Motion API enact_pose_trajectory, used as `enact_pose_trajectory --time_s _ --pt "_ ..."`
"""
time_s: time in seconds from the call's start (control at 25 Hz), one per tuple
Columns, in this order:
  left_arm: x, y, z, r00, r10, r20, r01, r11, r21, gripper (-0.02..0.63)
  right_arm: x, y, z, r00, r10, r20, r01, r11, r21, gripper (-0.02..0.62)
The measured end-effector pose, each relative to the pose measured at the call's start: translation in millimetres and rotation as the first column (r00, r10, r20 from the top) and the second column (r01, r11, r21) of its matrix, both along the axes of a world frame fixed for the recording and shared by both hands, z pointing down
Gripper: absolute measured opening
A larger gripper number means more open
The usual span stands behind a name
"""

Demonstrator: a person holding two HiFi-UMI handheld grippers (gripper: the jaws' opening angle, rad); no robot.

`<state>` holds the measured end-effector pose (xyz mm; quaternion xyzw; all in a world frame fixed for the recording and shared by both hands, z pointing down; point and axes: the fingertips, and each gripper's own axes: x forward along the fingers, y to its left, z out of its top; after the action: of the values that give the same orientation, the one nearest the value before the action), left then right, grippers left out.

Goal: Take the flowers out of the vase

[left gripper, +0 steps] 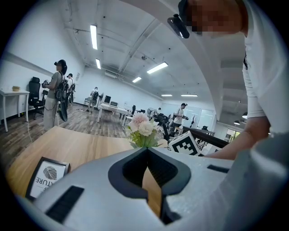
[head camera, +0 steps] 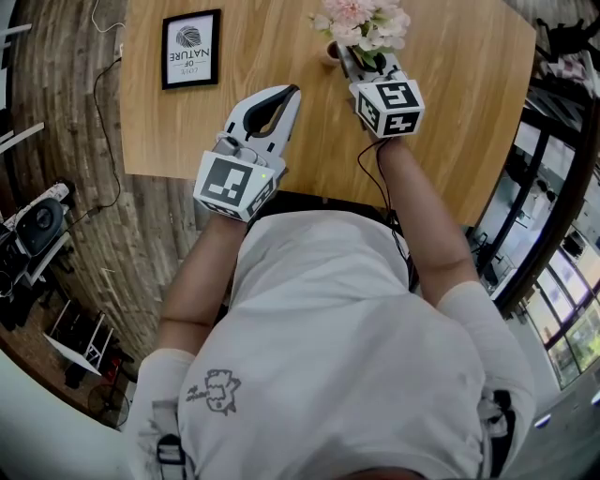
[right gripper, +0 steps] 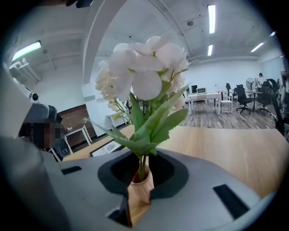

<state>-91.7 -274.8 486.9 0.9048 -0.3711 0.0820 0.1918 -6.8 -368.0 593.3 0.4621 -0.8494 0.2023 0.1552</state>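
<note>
Wooden planks are covering the floor (head camera: 56, 112) of the big open office I am looking into, and strip lights (left gripper: 94, 37) are running along its ceiling. A pale worktop (head camera: 450, 141) is filling the upper part of my head view, and the person carrying the rig is leaning over its near edge in a white shirt (head camera: 328, 309).

The left hand-held gripper (head camera: 293, 92) is hovering over the near part of the worktop, well apart from the bouquet. Its jaws are pressing together at the tips with nothing between them, and I am seeing only bare wood through the slot behind them.

The right hand-held gripper (head camera: 366, 66) is reaching further in and pinching the vase (right gripper: 140, 189). The jaw edges are lying against both sides of its body, while its mouth is sitting free in the rounded hollow between them.

A black picture frame (head camera: 190, 48) is sitting at the left of the worktop, well apart from both tools.

The flowers (head camera: 361, 23), pink and white blooms over green leaves, are standing in the vase, their stems rising straight out of its mouth between the right jaws. The vase itself is small, narrow and wood-coloured; its base is hidden from me.
</note>
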Motion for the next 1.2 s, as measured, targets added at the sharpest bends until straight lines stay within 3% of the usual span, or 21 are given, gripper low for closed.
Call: enact_pose_trajectory --time_s 0.4,0.88,1.2 --pt "2.0 4.6 -20.7 0.999 0.005 -0.031 -0.004 1.0 0.017 0.005 -4.8 5.4 -43.1 1.0 -0.027 0.011 0.026 0.995 0.093 0.058" --pt "0.6 6.5 -55.5 0.997 0.01 -0.08 -0.005 0.998 0.068 0.005 -7.6 14.8 -135.0 0.998 -0.056 0.023 0.048 0.967 0.25 0.052" --pt "9.7 7.6 -62.1 0.995 0.046 -0.084 -0.039 0.995 0.089 0.005 6.3 37.8 -159.2 0.997 -0.027 0.071 0.006 0.963 0.271 0.049"
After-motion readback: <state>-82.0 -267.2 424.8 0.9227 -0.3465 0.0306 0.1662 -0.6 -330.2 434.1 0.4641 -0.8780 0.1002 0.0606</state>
